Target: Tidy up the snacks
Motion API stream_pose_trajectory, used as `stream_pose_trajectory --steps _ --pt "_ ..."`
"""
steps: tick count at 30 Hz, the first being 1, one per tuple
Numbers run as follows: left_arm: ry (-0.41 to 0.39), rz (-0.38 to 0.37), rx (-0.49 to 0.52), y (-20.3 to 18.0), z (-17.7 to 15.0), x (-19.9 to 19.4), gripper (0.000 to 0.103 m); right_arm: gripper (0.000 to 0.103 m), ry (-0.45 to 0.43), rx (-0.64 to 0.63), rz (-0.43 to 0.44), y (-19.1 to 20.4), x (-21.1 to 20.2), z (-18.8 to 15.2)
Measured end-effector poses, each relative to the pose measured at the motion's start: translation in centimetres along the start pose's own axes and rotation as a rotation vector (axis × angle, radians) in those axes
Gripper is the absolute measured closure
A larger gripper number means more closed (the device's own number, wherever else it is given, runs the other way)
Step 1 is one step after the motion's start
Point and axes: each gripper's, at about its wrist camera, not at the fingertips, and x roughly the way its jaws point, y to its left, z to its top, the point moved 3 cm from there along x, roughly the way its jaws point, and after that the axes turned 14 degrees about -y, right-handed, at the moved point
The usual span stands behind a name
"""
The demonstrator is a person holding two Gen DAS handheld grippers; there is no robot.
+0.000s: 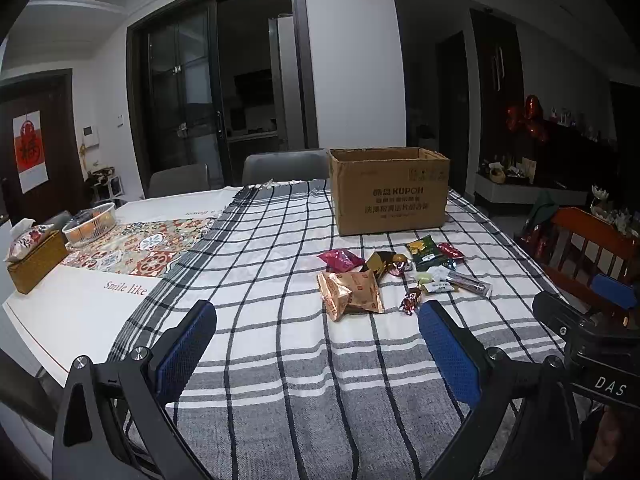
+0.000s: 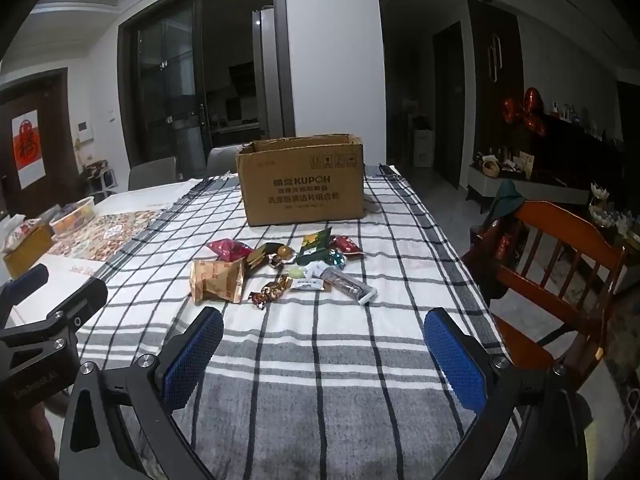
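Several snack packs lie in a loose pile on the checked tablecloth (image 1: 280,360): a gold-brown foil pack (image 1: 352,294) (image 2: 218,280), a pink-red pack (image 1: 340,259) (image 2: 229,249), a green pack (image 1: 425,252) (image 2: 316,246), a brown wrapped candy (image 1: 412,300) (image 2: 271,292) and a long clear stick pack (image 1: 470,282) (image 2: 352,285). An open cardboard box (image 1: 390,192) (image 2: 302,180) stands upright behind the pile. My left gripper (image 1: 316,328) is open and empty, above the cloth in front of the pile. My right gripper (image 2: 322,334) is open and empty, likewise short of the pile.
A wooden tissue box (image 1: 34,262) and a white basket (image 1: 90,222) sit at the table's left on a patterned runner (image 1: 140,246). A wooden chair (image 2: 560,272) stands at the table's right edge. Grey chairs (image 1: 286,166) stand behind the table.
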Motion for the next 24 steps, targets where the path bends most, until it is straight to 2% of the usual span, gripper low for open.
stream_pose_trajectory --steps 24 --pt "-0.011 -0.001 -0.003 0.05 0.06 -0.12 0.000 0.001 -0.002 -0.002 0.004 0.30 -0.23 0.30"
